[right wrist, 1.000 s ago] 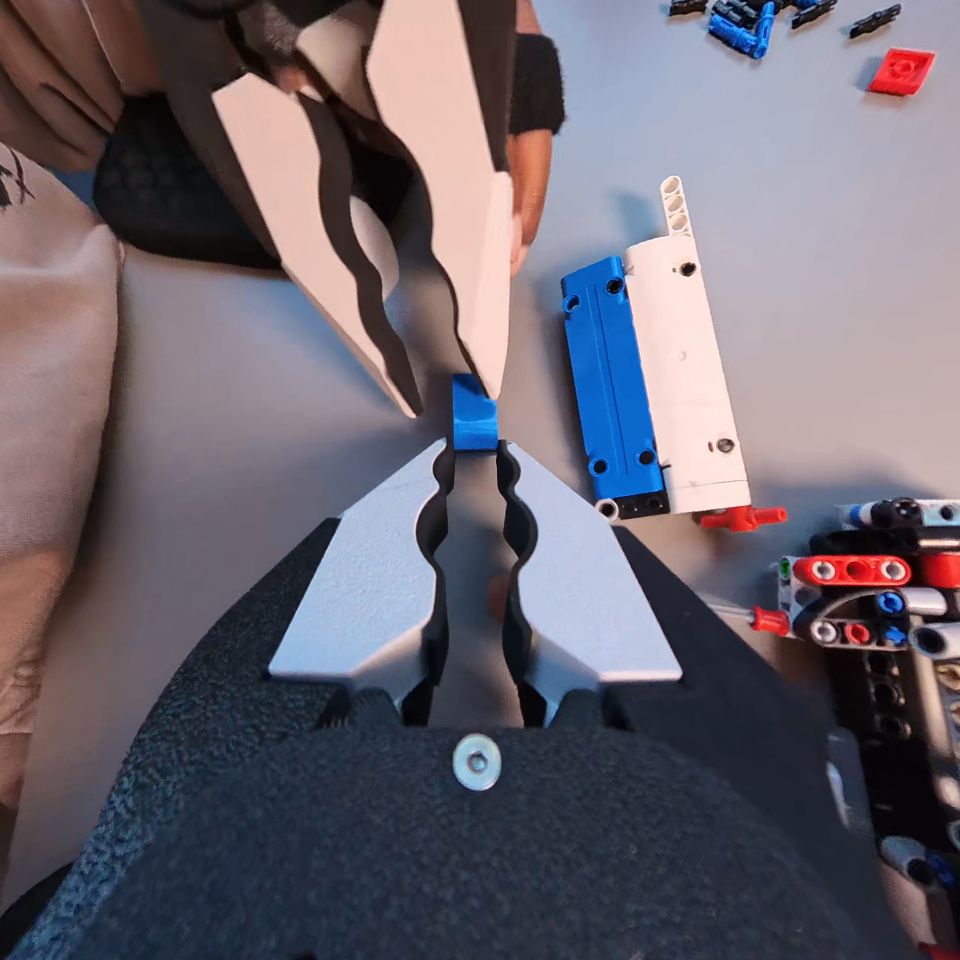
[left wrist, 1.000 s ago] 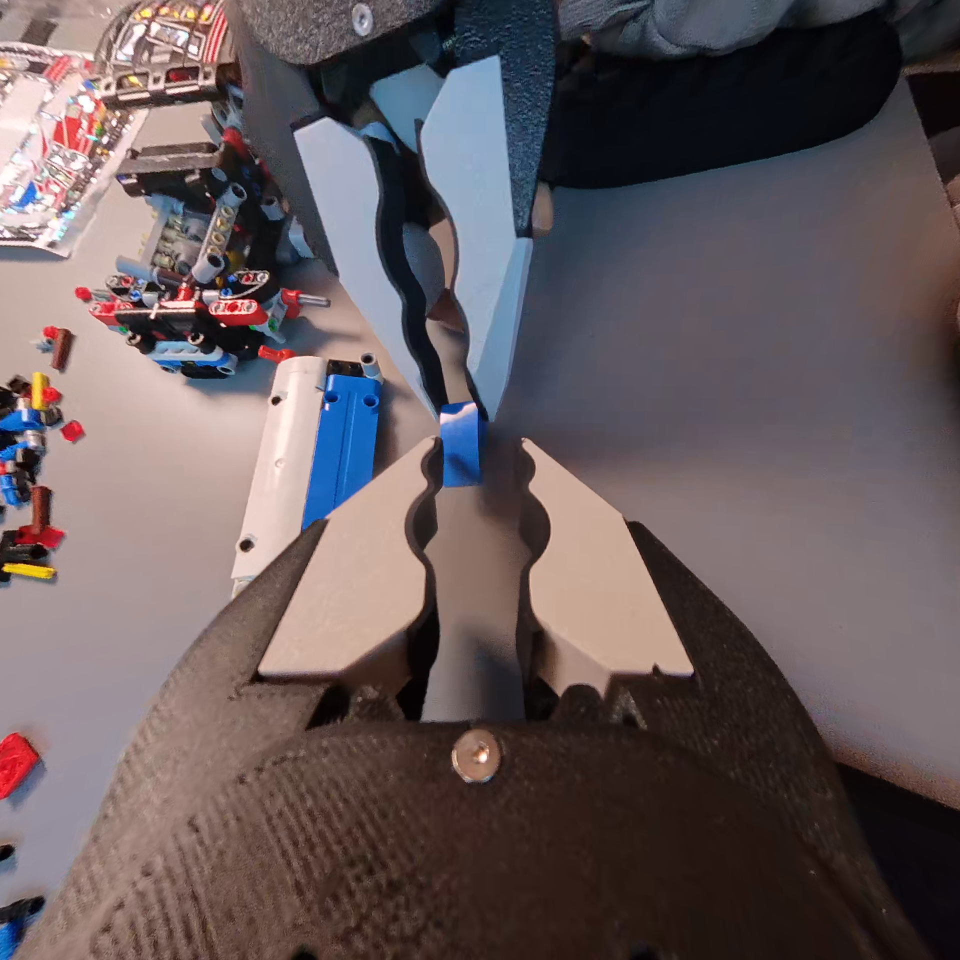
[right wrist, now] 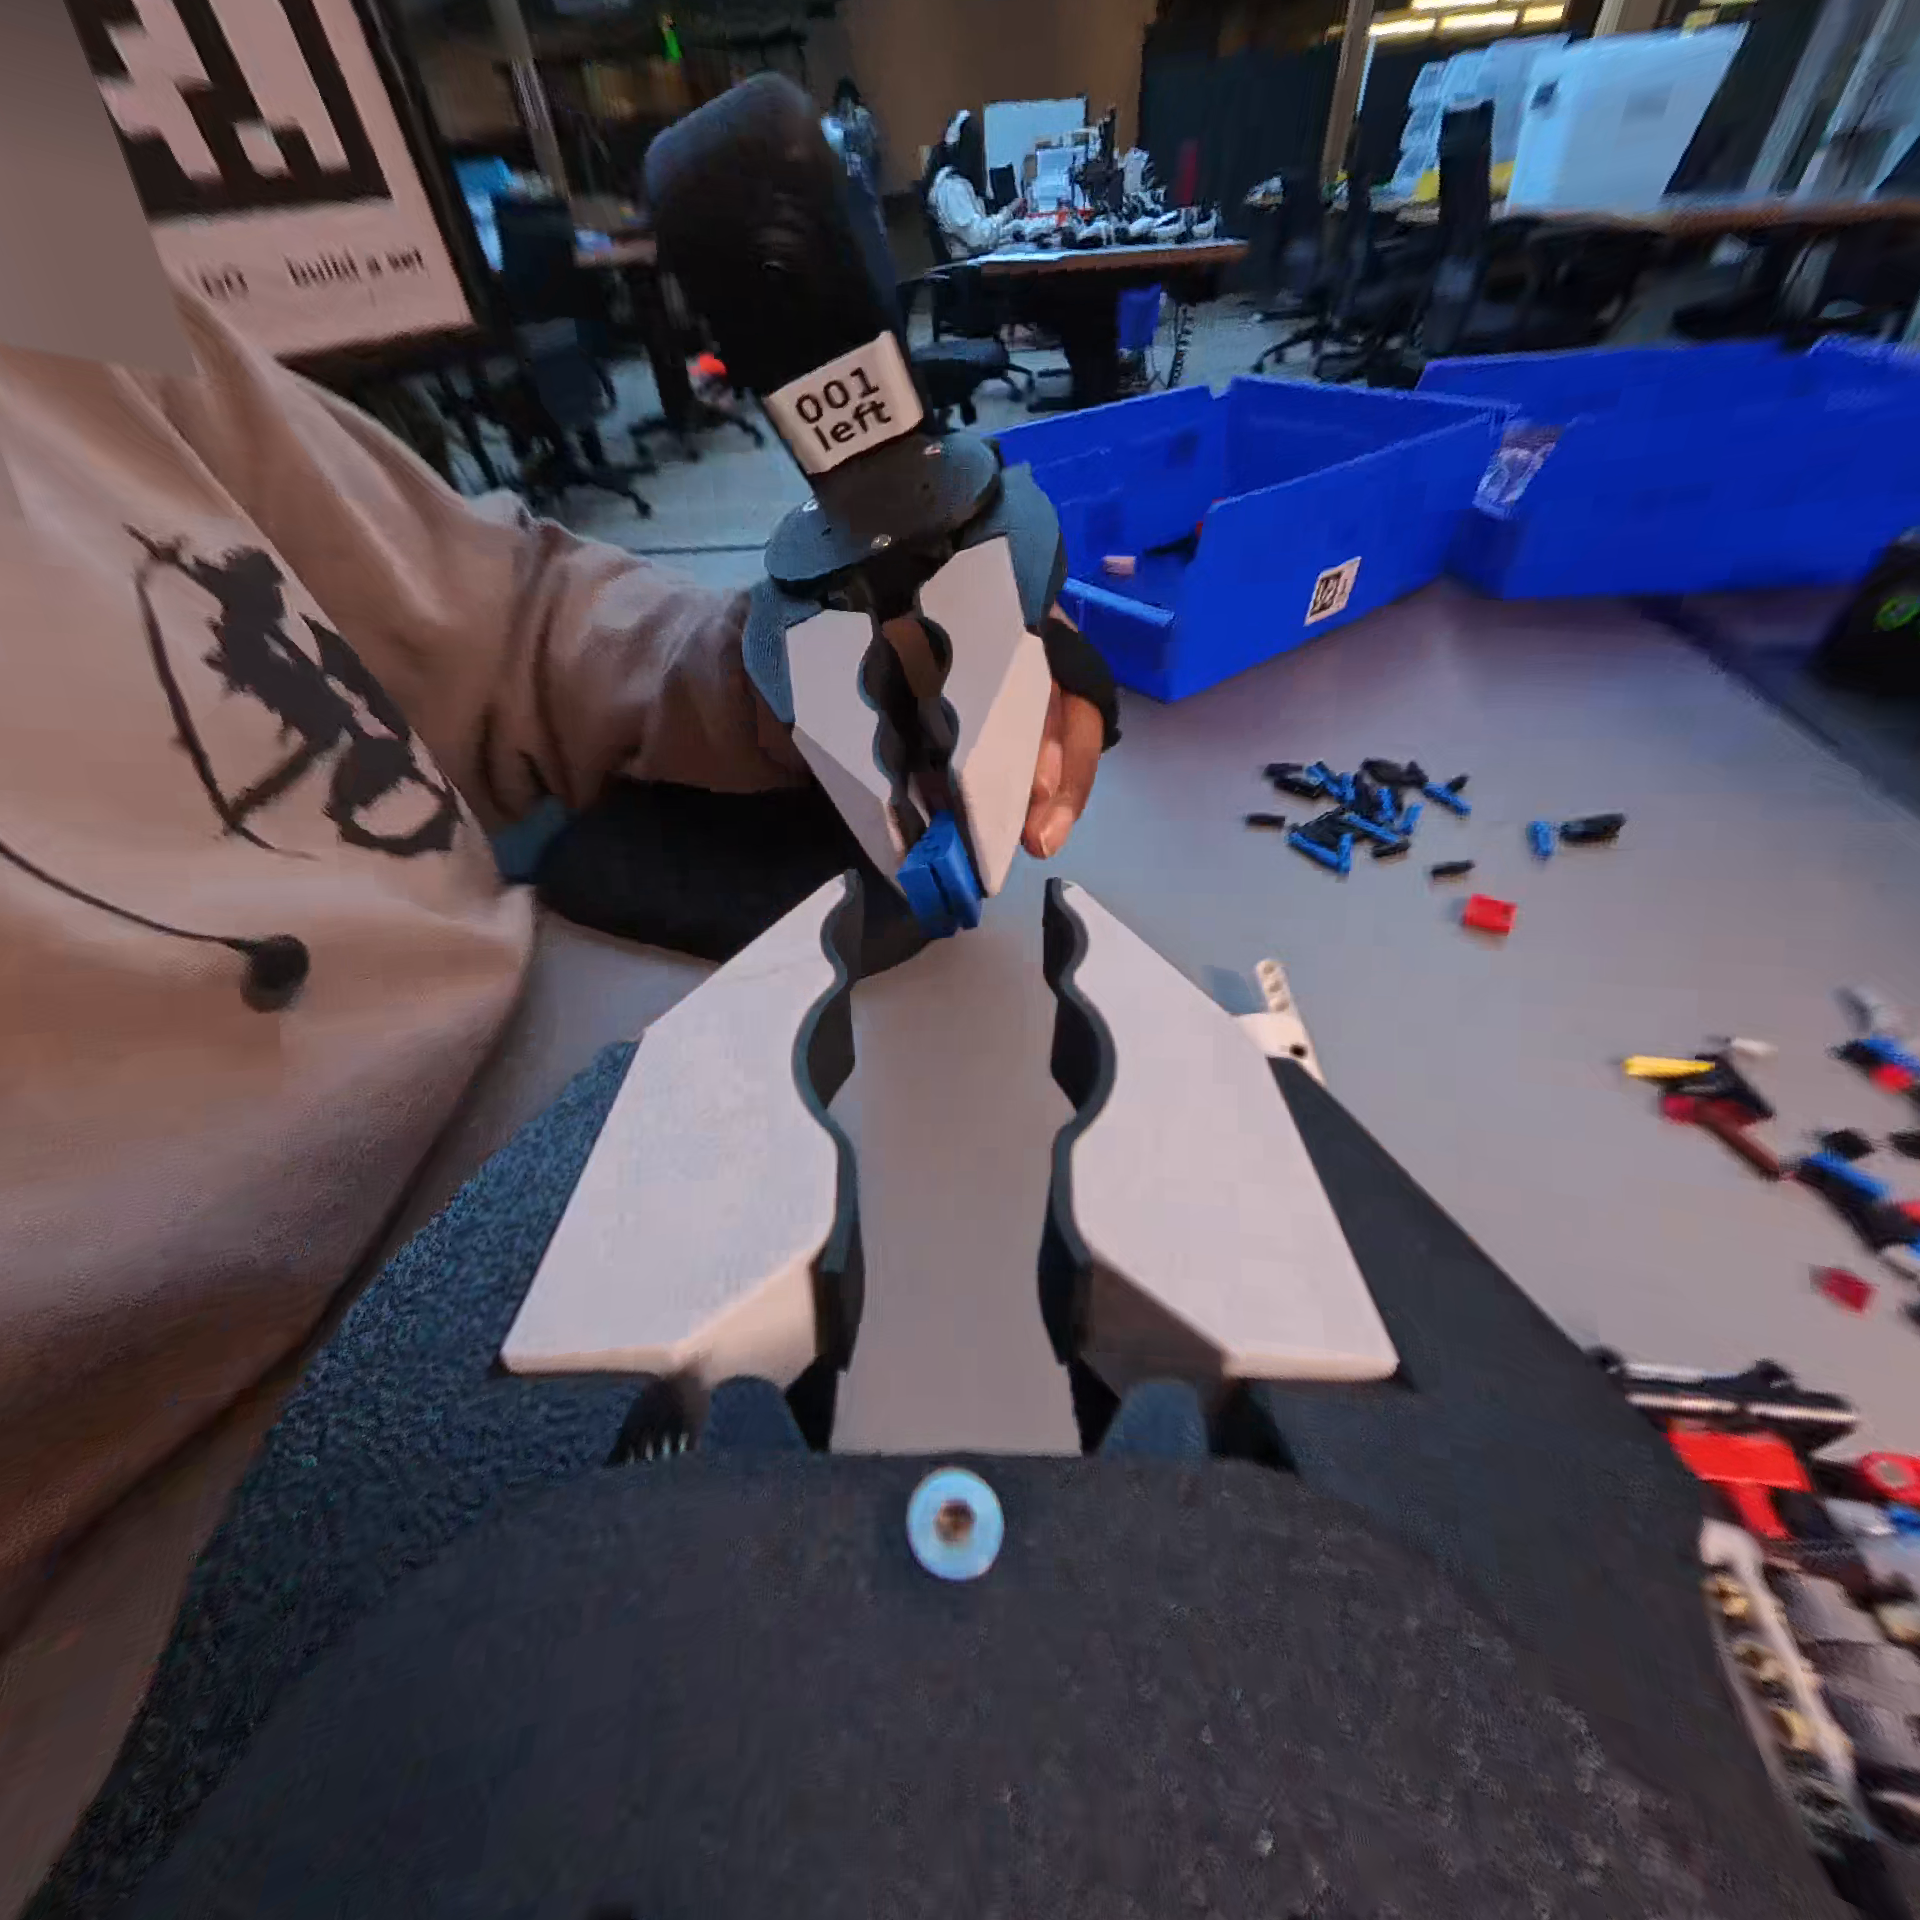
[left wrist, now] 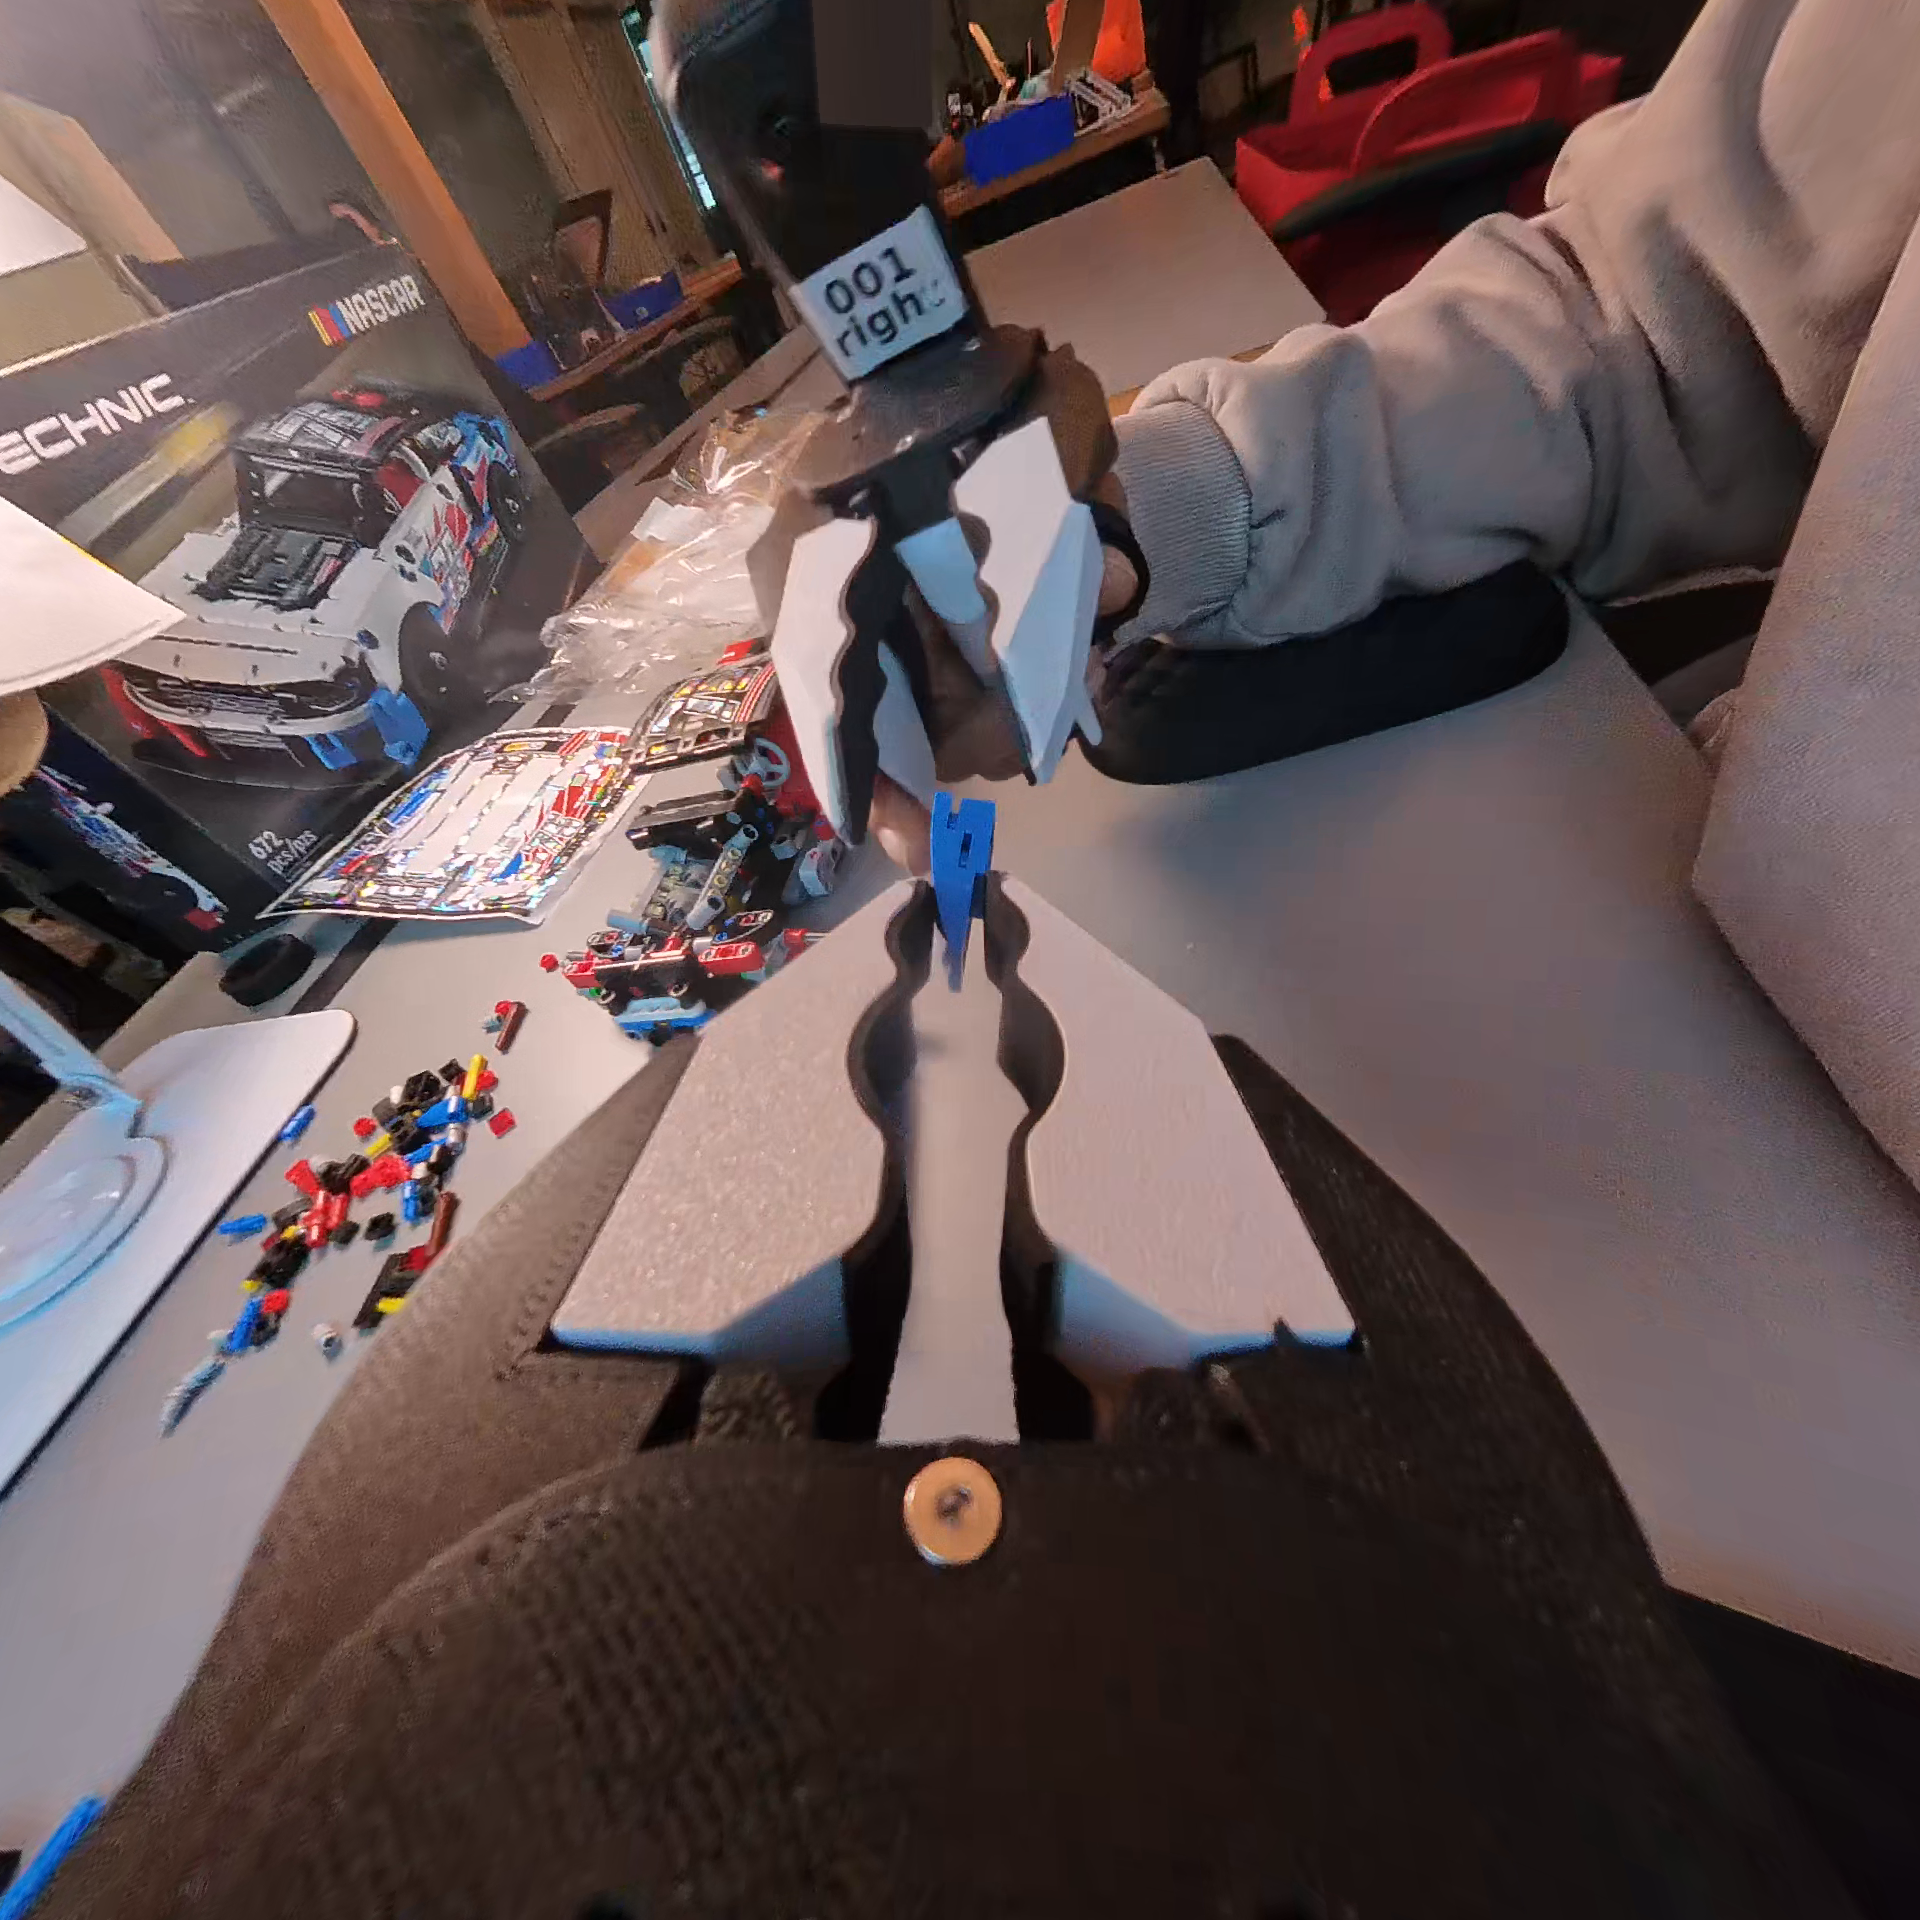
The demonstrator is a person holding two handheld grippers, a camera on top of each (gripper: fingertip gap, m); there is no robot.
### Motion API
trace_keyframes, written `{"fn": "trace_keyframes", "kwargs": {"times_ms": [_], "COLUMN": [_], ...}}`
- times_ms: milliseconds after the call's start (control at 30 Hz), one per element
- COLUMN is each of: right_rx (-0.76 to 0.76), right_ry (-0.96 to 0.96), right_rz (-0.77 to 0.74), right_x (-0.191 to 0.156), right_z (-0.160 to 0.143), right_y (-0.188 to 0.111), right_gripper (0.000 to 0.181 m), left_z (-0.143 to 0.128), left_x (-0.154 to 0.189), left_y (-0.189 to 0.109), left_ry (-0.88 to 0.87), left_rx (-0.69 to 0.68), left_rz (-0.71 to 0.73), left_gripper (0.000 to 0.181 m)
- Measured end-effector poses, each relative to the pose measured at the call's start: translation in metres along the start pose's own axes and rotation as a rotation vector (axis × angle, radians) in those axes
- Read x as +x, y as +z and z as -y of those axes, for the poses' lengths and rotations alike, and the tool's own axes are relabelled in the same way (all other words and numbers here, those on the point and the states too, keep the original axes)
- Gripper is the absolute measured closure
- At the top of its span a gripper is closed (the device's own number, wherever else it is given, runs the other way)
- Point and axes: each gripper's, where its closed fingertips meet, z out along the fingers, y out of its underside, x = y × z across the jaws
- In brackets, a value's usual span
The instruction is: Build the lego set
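My left gripper (left wrist: 956, 894) is shut on a small blue lego piece (left wrist: 961, 831) and holds it upright above the grey table (left wrist: 1403, 935). My right gripper (right wrist: 951, 904) is open and empty, with its jaws well apart, just in front of that piece. In the right wrist view the left gripper (right wrist: 943, 881) pinches the blue piece (right wrist: 935, 902) at its tips. In the left wrist view the right gripper (left wrist: 940, 800) hangs open just behind the piece, apart from it.
A partly built car chassis (left wrist: 707, 914), a sticker sheet (left wrist: 468, 821), the set's box (left wrist: 260, 540) and a pile of loose pieces (left wrist: 384, 1174) lie to the left. Blue bins (right wrist: 1247, 520), loose pins (right wrist: 1361, 810) and a red piece (right wrist: 1489, 914) show on the table in the right wrist view. My left and right fingertips are right by each other.
The blue piece has passed from the right gripper to the left one. The right gripper has opened and the left has shut on it. Both grippers have tilted up from the table.
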Motion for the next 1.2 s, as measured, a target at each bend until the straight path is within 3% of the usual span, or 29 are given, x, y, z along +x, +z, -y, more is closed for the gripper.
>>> {"fn": "trace_keyframes", "kwargs": {"times_ms": [133,500,700,833,1000,1200], "right_rx": [-0.088,-0.083,-0.095,-0.141,-0.191,-0.088], "right_ry": [-0.245,-0.236,-0.244,-0.269,-0.32,-0.344], "right_rz": [-0.098,-0.078,-0.074,-0.092,-0.124,-0.132], "right_x": [-0.005,-0.011,-0.014,-0.013,-0.013,-0.02], "right_z": [-0.005,-0.001,0.002,-0.001,-0.007,0.004], "right_y": [0.009,0.009,0.007,0.006,0.009,0.01], "right_gripper": [0.171,0.172,0.172,0.172,0.172,0.17], "left_z": [0.004,0.009,0.014,0.013,0.007,0.016], "left_x": [0.003,0.007,0.009,0.008,0.01,0.012], "left_y": [0.0,-0.004,-0.003,-0.002,-0.002,-0.005], "left_ry": [-0.053,-0.1,-0.251,-0.125,-0.128,-0.096], "left_rx": [0.022,0.02,0.085,0.062,0.02,0.04], "left_rz": [-0.039,-0.056,-0.136,-0.063,-0.082,-0.076], "left_gripper": [0.174,0.174,0.174,0.174,0.174,0.175]}}
